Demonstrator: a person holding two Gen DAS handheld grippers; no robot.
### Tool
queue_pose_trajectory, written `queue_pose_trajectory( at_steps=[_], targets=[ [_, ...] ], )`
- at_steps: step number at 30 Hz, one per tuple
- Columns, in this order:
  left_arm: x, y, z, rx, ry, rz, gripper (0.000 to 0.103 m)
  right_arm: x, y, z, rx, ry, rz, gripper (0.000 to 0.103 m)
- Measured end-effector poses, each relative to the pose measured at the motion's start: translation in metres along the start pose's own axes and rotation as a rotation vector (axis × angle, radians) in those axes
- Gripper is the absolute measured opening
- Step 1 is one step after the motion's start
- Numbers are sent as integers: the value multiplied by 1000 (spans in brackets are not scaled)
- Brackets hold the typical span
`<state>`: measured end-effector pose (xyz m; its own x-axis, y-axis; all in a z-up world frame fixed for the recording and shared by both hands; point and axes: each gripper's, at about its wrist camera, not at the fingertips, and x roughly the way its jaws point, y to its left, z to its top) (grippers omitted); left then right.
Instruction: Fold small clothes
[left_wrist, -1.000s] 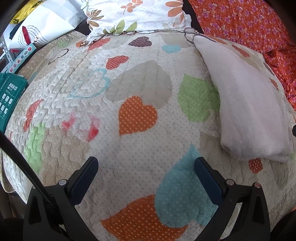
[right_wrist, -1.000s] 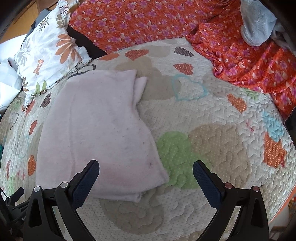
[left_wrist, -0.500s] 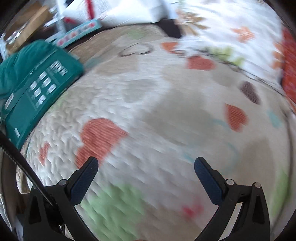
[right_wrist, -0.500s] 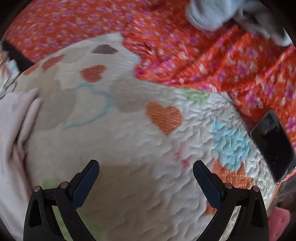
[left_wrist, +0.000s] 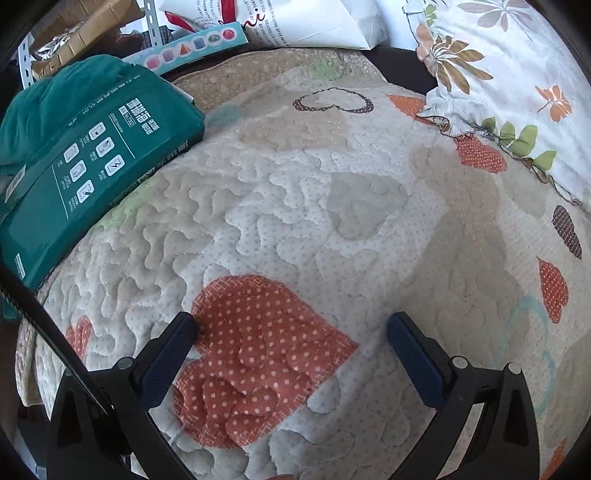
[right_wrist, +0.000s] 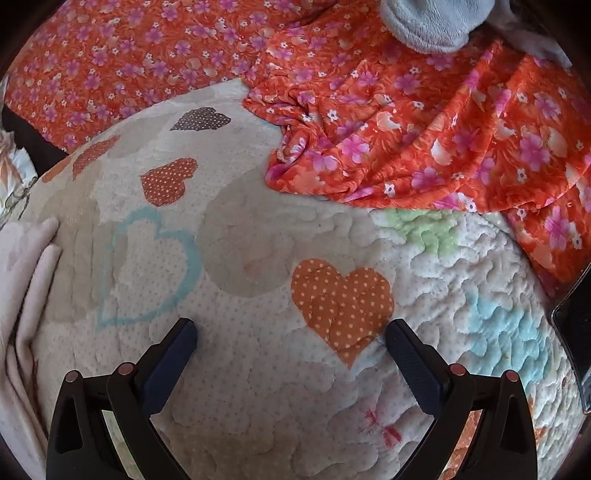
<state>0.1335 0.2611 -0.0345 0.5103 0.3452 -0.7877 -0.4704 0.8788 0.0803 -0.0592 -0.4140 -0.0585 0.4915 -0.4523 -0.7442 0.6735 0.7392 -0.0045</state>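
A folded pale pink garment (right_wrist: 22, 295) lies on the heart-patterned quilt (right_wrist: 258, 229) at the left edge of the right wrist view. My right gripper (right_wrist: 290, 332) is open and empty, low over the quilt to the right of the garment. My left gripper (left_wrist: 290, 325) is open and empty over an orange dotted heart on the quilt (left_wrist: 295, 206). The pink garment does not show in the left wrist view.
A crumpled orange floral cloth (right_wrist: 424, 129) covers the far right, with a grey fleece item (right_wrist: 424, 22) behind it. A dark phone (right_wrist: 576, 325) lies at the right edge. A green box (left_wrist: 85, 173), a white bag (left_wrist: 295, 18) and a floral pillow (left_wrist: 517, 74) border the left view.
Both grippers swung away from the folded pink garment: the left turned left toward the green box, the right turned right toward the orange cloth. Both stayed open.
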Motion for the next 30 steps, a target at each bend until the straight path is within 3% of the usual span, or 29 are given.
queue_pose_trajectory(
  at_steps=[30],
  targets=[
    [-2, 1, -1, -8, -2, -12, 103, 3, 2, 2, 3, 1, 3, 103]
  ],
)
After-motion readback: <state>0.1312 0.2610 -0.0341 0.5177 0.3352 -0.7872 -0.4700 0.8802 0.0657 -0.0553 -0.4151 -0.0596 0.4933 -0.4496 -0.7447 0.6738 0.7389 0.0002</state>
